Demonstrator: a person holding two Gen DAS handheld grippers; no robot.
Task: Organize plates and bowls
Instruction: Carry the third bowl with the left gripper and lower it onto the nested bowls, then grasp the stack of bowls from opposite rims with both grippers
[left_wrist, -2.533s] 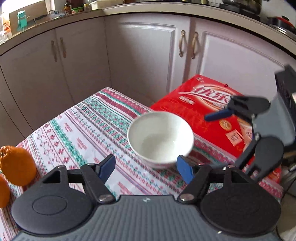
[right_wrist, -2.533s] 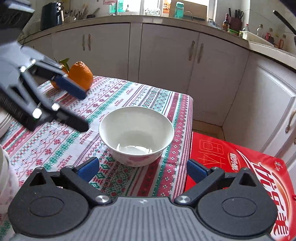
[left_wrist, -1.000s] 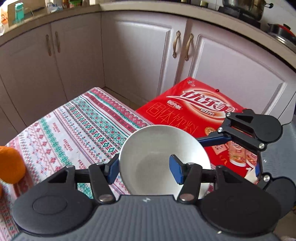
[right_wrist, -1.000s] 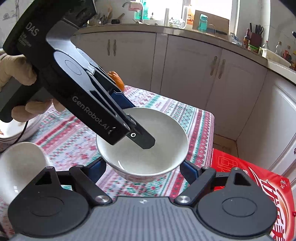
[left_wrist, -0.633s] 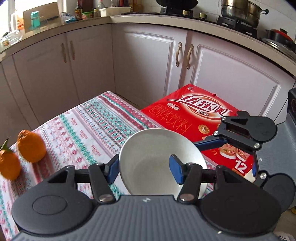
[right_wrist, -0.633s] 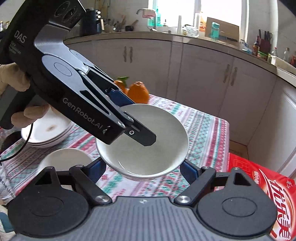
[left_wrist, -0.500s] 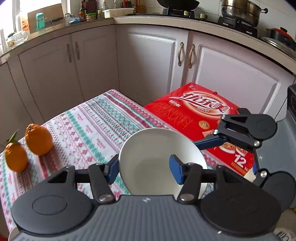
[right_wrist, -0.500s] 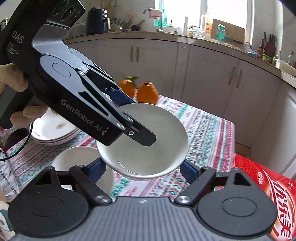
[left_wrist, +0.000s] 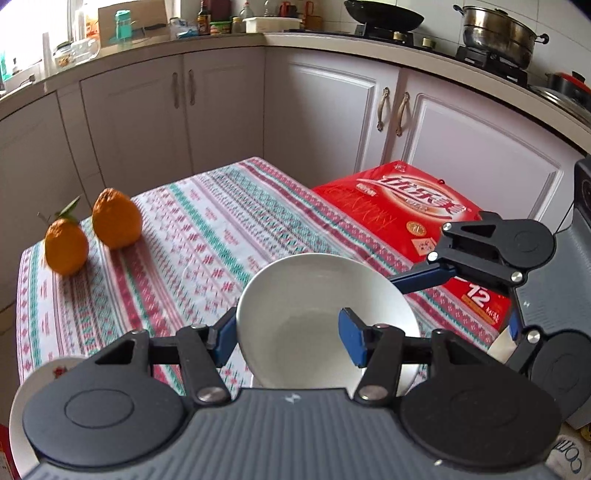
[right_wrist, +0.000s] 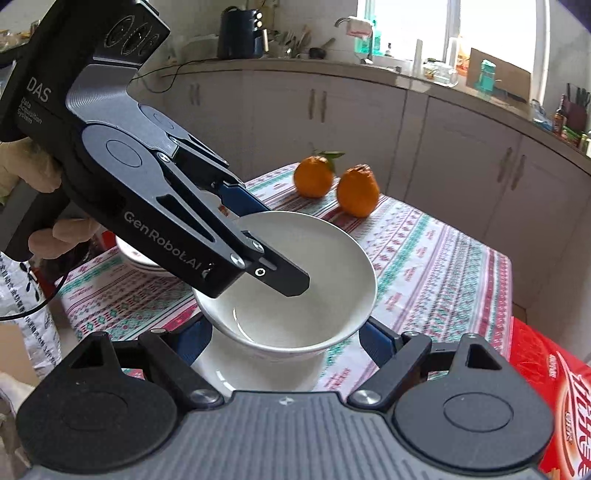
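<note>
A white bowl (left_wrist: 314, 314) is held off the table by my left gripper (left_wrist: 288, 332), shut on its near rim with one finger inside and one outside. In the right wrist view the same bowl (right_wrist: 295, 295) hangs just above a second white bowl (right_wrist: 258, 369) that stands on the tablecloth. My right gripper (right_wrist: 284, 341) is open, its fingers on either side of the two bowls and touching neither that I can see. A stack of white plates (right_wrist: 144, 258) lies behind the left gripper, mostly hidden.
Two oranges (right_wrist: 336, 182) sit at the far end of the patterned tablecloth (right_wrist: 424, 266). A red carton (left_wrist: 417, 221) lies beside the table's right edge. A white plate rim (left_wrist: 37, 387) shows at lower left. White cabinets surround the table.
My left gripper closed on the bowl, lifted it and carried it back across the table to above the second bowl. The right gripper stayed open and followed.
</note>
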